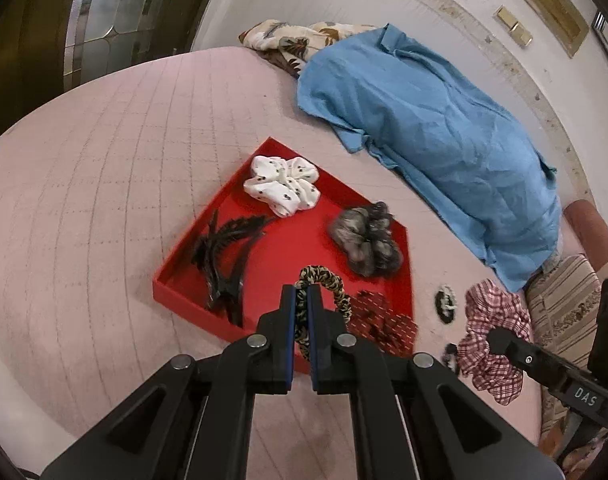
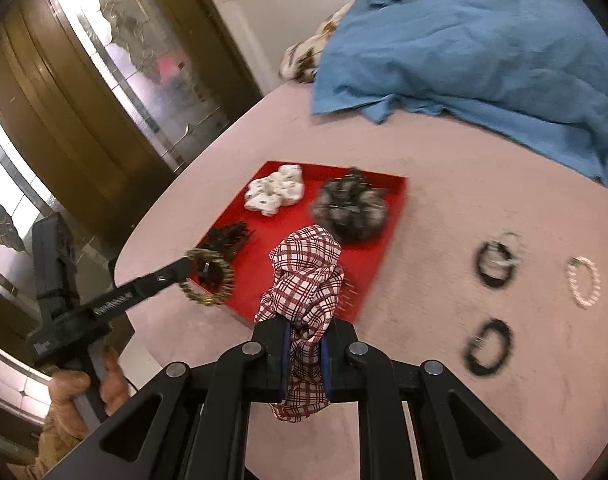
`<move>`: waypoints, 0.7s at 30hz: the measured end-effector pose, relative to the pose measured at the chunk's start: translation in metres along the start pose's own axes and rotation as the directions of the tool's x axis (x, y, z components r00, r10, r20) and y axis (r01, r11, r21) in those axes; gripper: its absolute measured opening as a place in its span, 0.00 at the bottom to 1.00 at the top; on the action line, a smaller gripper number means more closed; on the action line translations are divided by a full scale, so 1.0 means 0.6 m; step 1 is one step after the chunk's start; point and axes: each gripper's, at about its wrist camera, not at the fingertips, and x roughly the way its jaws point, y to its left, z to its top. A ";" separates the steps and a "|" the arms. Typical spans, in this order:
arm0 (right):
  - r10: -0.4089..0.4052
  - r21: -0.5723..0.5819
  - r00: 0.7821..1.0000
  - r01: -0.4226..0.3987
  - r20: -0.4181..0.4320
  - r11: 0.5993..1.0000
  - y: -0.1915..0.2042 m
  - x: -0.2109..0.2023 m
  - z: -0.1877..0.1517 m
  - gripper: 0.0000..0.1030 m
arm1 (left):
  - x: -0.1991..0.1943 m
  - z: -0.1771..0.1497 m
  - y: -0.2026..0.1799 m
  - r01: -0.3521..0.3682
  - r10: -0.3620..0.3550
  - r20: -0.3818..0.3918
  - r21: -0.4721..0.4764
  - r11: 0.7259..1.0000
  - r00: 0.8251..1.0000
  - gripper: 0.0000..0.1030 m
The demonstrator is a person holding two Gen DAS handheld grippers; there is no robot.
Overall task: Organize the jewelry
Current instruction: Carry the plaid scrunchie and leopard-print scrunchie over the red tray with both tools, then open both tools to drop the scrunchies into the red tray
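A red tray (image 1: 288,248) lies on the pink bed cover and holds a white dotted scrunchie (image 1: 282,184), a grey scrunchie (image 1: 364,240), black hair clips (image 1: 224,256) and a red patterned piece (image 1: 384,320). My left gripper (image 1: 302,300) is shut on a leopard-print scrunchie (image 1: 328,284) over the tray's near edge; it also shows in the right wrist view (image 2: 208,280). My right gripper (image 2: 306,344) is shut on a red plaid scrunchie (image 2: 308,276), held above the tray's near side; it also shows in the left wrist view (image 1: 492,320).
A blue garment (image 1: 436,132) and a floral cloth (image 1: 288,40) lie at the back of the bed. Two black hair ties (image 2: 494,264) (image 2: 488,346) and a pearl bracelet (image 2: 583,281) lie on the cover right of the tray (image 2: 384,240). A glass door (image 2: 116,60) stands left.
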 end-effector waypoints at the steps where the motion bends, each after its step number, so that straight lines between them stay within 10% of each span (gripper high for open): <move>1: 0.009 0.003 1.000 -0.009 -0.013 1.000 0.006 0.017 0.007 0.13 | 0.007 0.004 0.004 -0.010 0.010 -0.005 0.005 1.000 1.000 0.05; 21: 0.053 0.105 0.982 -0.034 -0.181 0.994 0.004 0.219 0.035 0.15 | 0.055 0.021 0.036 -0.025 0.025 -0.035 0.008 1.000 0.999 0.06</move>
